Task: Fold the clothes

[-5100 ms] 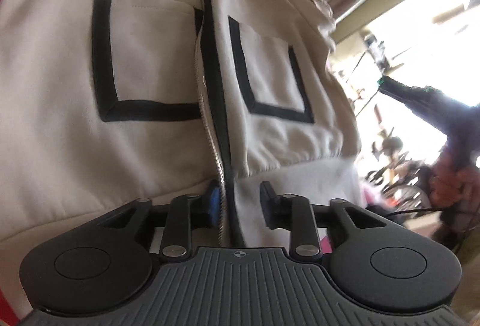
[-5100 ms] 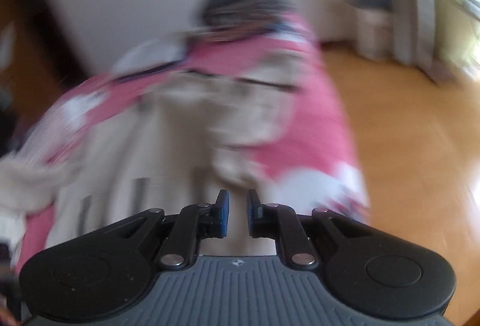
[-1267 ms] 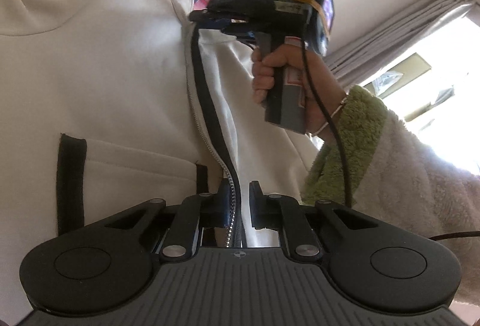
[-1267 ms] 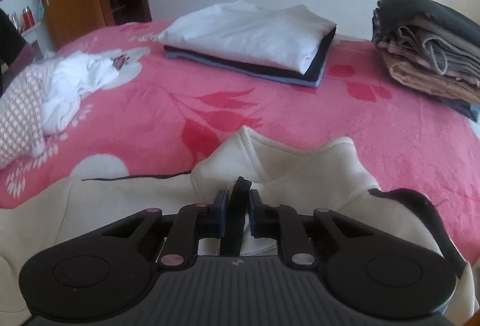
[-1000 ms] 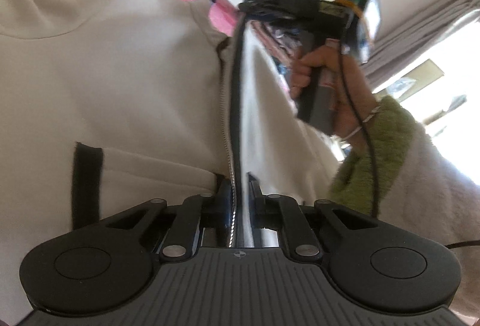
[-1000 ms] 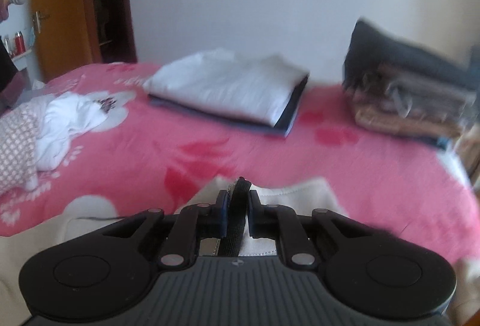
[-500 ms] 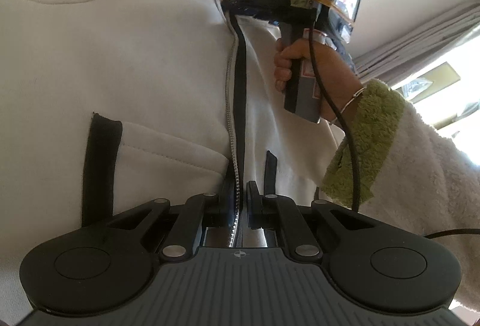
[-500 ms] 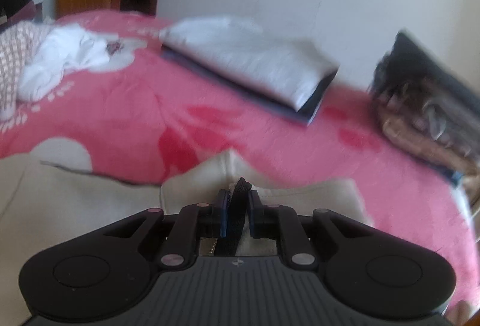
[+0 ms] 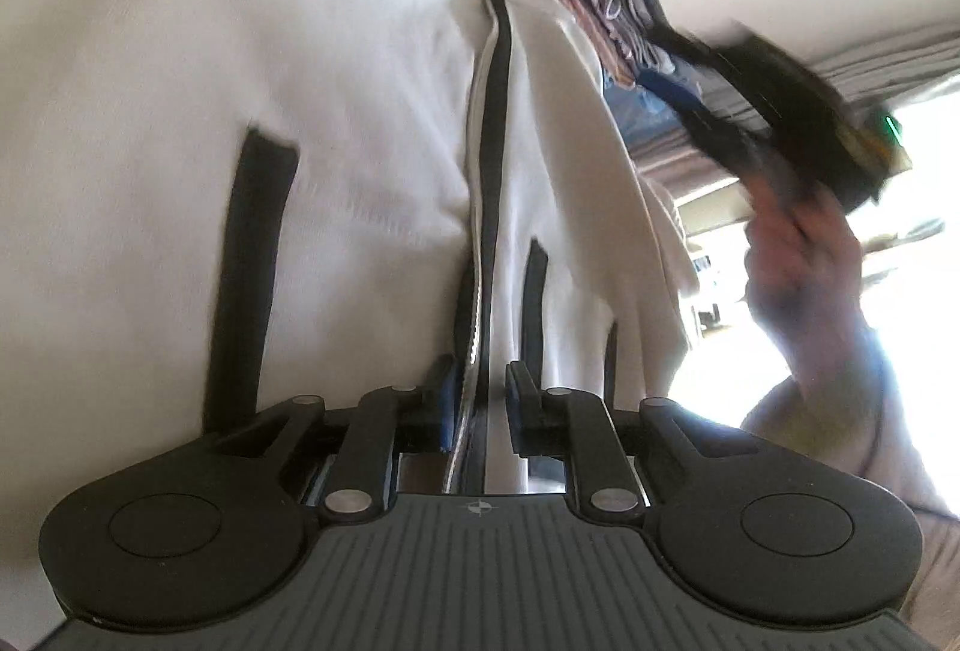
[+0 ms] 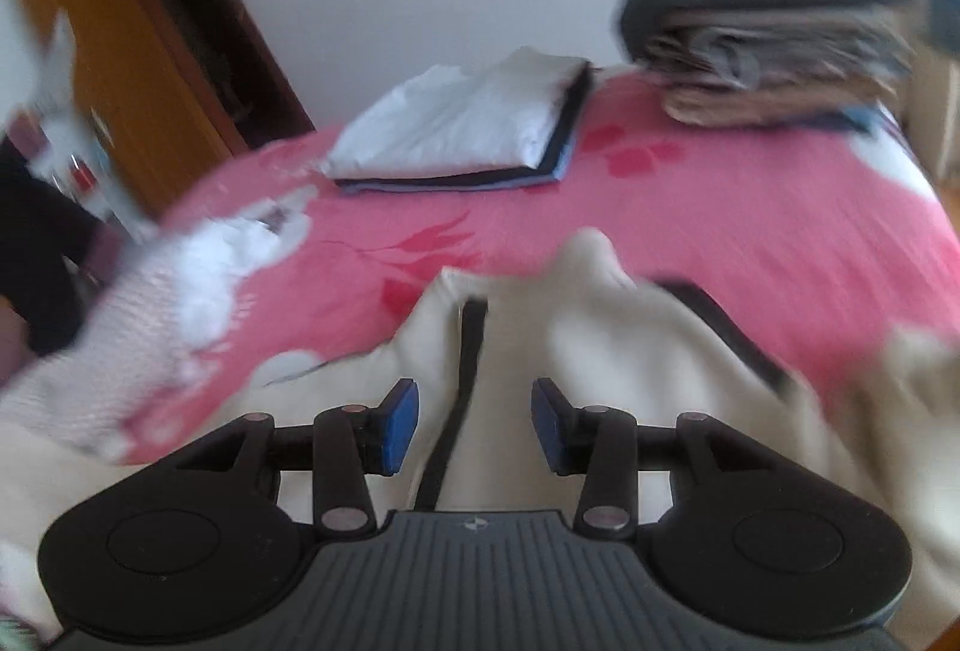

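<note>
Cream zip jacket (image 9: 360,123) with black trim lies spread on the pink bed (image 10: 750,207). The left gripper (image 9: 483,399) pinches its zipper edge; the right gripper (image 10: 474,420) is spread wide above the collar. Behind are a white folded pile (image 10: 468,123) and a dark folded stack (image 10: 762,45).
</note>
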`<state>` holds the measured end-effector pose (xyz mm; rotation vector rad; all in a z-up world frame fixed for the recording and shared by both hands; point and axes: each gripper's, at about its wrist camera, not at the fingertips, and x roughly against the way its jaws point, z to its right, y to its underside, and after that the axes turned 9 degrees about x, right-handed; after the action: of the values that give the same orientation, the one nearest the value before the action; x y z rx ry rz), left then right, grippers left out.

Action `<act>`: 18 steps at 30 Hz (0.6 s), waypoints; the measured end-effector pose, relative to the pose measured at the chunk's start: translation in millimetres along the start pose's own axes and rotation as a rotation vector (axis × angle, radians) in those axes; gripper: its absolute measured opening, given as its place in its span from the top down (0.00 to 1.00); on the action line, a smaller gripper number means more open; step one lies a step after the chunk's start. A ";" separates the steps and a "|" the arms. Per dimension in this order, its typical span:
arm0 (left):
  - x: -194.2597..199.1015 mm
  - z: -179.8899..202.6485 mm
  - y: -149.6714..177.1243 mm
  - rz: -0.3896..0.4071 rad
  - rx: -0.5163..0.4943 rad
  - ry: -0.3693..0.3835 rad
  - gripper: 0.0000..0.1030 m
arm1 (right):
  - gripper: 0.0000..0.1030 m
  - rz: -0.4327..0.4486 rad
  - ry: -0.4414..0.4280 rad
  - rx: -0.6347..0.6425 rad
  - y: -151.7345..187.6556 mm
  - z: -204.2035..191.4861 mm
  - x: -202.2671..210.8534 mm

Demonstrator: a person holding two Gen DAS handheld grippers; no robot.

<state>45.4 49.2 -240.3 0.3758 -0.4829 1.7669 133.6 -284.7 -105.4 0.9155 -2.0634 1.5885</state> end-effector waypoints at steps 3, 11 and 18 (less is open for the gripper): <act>2.1 1.0 6.3 -0.024 0.006 -0.007 0.83 | 0.56 0.000 -0.017 -0.079 32.6 16.0 70.3; 12.4 5.2 26.9 -0.074 0.027 -0.030 0.83 | 0.56 -0.094 0.085 -0.300 142.0 54.1 198.2; 19.4 8.5 46.0 -0.112 0.022 -0.075 0.82 | 0.56 -0.259 0.162 -0.418 236.6 59.6 212.5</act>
<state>-4.0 51.5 -229.2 0.4772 -0.4869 1.6557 -177.1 -362.3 -152.3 0.8273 -1.9637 1.0110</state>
